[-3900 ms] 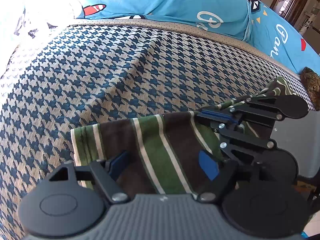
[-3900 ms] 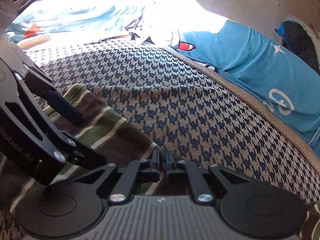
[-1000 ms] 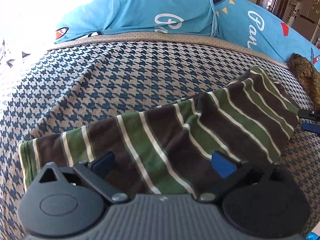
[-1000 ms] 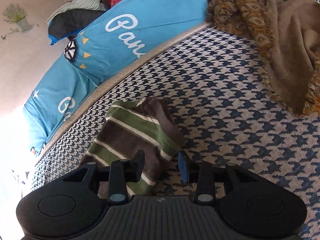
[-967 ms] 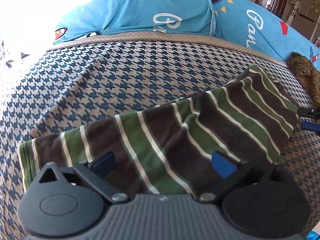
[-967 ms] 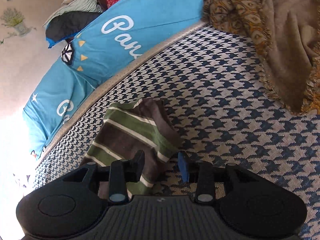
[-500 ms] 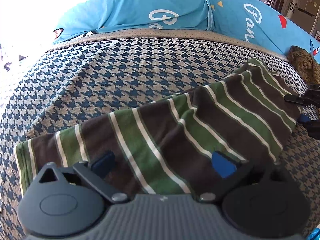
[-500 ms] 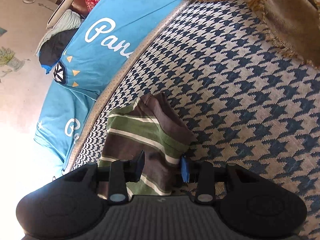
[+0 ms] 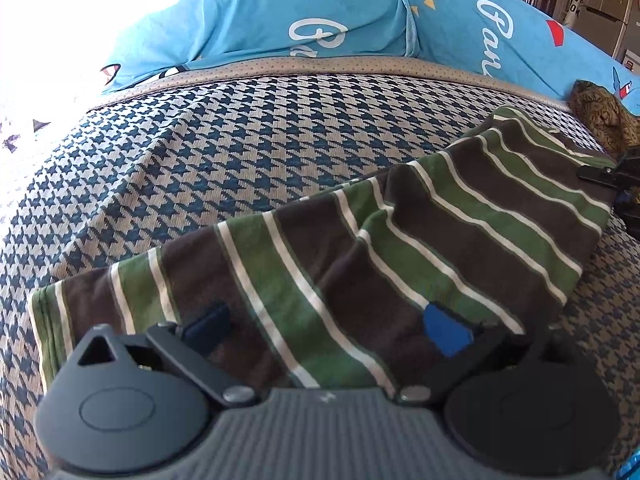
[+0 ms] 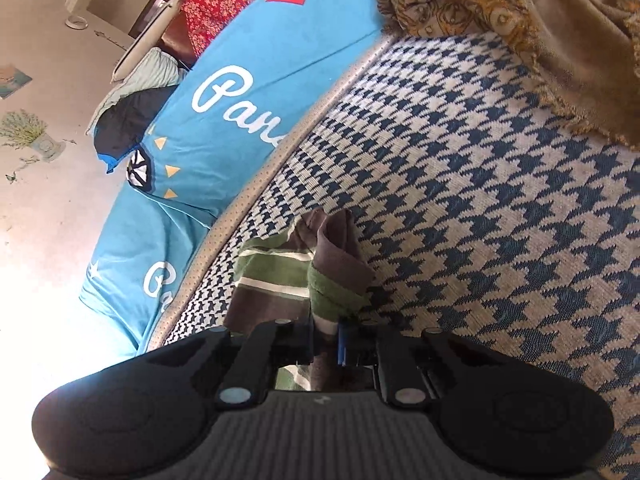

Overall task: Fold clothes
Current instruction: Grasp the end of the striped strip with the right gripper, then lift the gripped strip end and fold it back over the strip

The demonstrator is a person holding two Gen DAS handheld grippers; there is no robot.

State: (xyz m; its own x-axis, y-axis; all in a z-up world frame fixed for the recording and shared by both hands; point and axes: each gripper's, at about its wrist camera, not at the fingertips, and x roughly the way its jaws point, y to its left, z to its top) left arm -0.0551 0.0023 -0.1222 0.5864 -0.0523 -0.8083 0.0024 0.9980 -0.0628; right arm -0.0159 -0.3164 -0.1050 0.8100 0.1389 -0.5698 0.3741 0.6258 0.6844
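Observation:
A folded garment (image 9: 400, 240) striped in green, brown and white lies in a long band across the houndstooth cover (image 9: 200, 140). My left gripper (image 9: 326, 328) hovers over its near left part, open, with the blue pads wide apart and fabric lying between and under them. In the right wrist view the garment's (image 10: 280, 272) far end is bunched up. My right gripper (image 10: 325, 338) is closing there and its pads pinch a fold of that end. The right gripper's black fingers (image 9: 600, 174) show at the right edge of the left wrist view.
Bright blue printed cushions (image 9: 320, 12) run along the back edge of the cover. A brown patterned blanket (image 10: 520, 20) lies heaped at the far right, close to the garment's end. Strong sunlight washes out the left side.
The right gripper's jaws closed from a wide gap onto the garment's end, which is now bunched upward. The right wrist rolled. The left gripper stayed open in place.

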